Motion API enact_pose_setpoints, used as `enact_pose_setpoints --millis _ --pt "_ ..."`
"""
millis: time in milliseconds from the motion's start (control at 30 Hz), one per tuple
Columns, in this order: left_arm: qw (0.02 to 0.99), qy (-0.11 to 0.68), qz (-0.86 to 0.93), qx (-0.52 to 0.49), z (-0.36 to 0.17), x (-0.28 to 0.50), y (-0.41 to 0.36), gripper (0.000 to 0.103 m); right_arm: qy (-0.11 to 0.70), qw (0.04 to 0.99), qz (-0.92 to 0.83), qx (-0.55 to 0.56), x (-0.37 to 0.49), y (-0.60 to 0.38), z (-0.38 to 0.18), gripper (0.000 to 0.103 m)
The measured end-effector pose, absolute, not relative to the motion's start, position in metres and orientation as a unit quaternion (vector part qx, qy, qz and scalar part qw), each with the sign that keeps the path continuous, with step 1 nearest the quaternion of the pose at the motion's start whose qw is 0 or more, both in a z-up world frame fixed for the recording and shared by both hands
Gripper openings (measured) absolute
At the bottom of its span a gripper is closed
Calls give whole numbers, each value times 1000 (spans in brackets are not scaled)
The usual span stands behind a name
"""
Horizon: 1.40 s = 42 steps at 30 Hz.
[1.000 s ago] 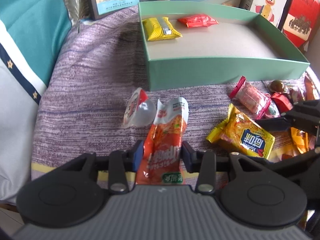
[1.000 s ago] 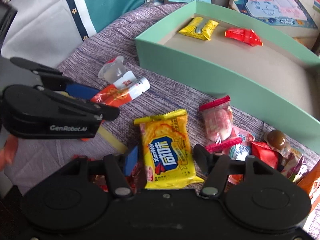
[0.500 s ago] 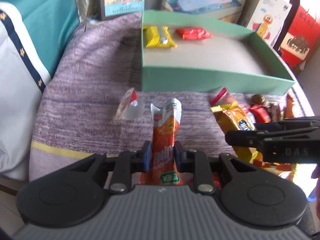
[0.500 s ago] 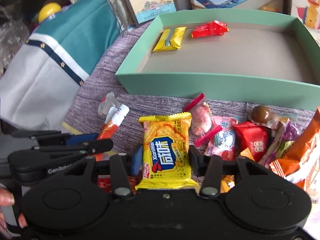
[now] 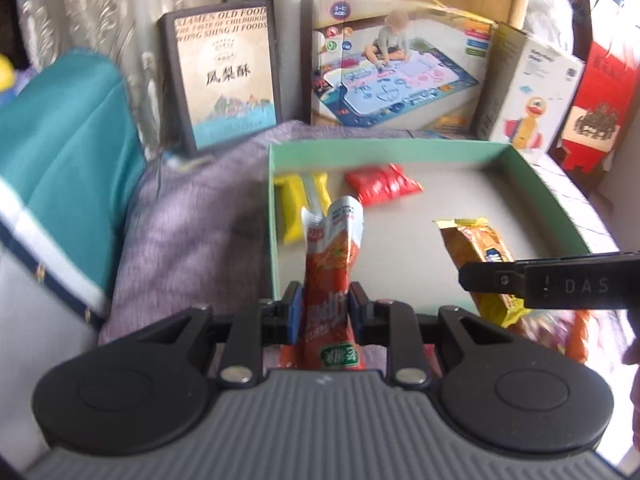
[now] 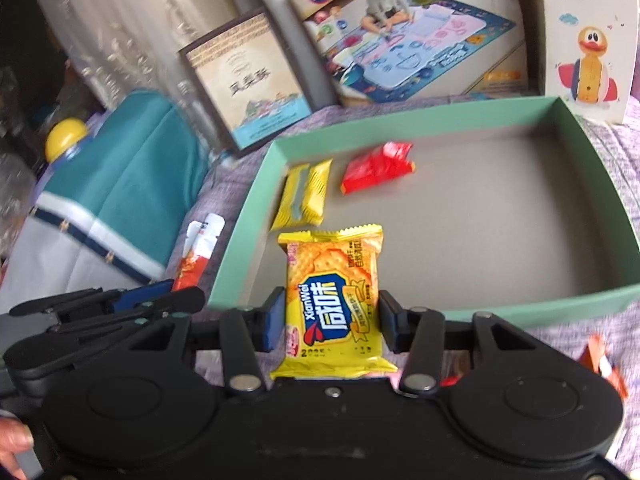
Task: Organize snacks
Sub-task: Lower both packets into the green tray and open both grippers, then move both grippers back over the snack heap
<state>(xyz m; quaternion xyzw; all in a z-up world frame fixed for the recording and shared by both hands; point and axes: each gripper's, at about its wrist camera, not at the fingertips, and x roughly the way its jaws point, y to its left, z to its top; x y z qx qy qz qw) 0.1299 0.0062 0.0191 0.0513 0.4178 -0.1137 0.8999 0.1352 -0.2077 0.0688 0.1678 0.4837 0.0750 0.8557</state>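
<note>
The left gripper (image 5: 324, 312) is pinching a long, crinkly orange sachet (image 5: 330, 280) between its blue pads, jaws pressed tight on the thin foil, and the sachet is standing upright just over the near-left corner of the mint-green box (image 5: 560, 208). Beside it, the right gripper (image 6: 330, 320) is clamping a flat, square yellow cracker packet (image 6: 334, 300) by its two side edges, glossy plastic with crimped ends, and holding it above the box's near wall, toward the left. The box itself is a shallow, rectangular cardboard tray with thin green walls and a matte grey floor, sitting on a nubbly purple woven cloth (image 5: 192, 216). Inside it, at the far-left corner, a small yellow wrapper (image 6: 302, 196) with a silvery strip is lying flat, and just right of that a puffy red packet (image 6: 376, 168) is resting. Left of the box, a smooth teal cushion (image 5: 68, 152) with a navy-and-white band is leaning. Behind the box, a dark-framed pastry carton (image 5: 224, 80), a glossy play-mat carton (image 5: 400, 64) and a white duck-toy carton (image 6: 584, 40) are standing upright against pale curtains.
</note>
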Motion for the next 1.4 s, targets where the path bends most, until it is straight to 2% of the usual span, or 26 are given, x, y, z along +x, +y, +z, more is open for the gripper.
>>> enact_pose_setpoints --millis 167,433,500,567,600,633,667,733,1000,1400 --pt "890 440 -107 47 0 177 -6 24 500 843 56 192 173 -206 46 47" --pt "876 467 -104 60 -36 202 -10 27 524 824 45 209 201 -204 11 47" --pt "878 464 -102 67 -38 202 -11 40 527 821 48 215 207 -201 8 51" --pt "881 456 -106 67 -36 199 -12 63 523 819 46 232 210 -205 10 70" --pt "881 456 -114 61 -34 198 -12 68 516 822 43 236 210 -208 13 89" --pt "881 455 -120 55 -32 196 -12 78 507 828 37 235 209 -211 17 100" --pt "883 452 -117 54 -30 194 -13 93 501 833 32 231 208 -213 21 102" --pt "892 436 -99 64 -25 188 -17 103 497 837 28 228 205 -217 28 103" --pt "889 446 -103 36 -7 172 -21 103 501 836 19 224 179 -229 44 103" --pt "889 438 -126 50 21 107 -37 103 481 850 20 214 111 -257 80 103"
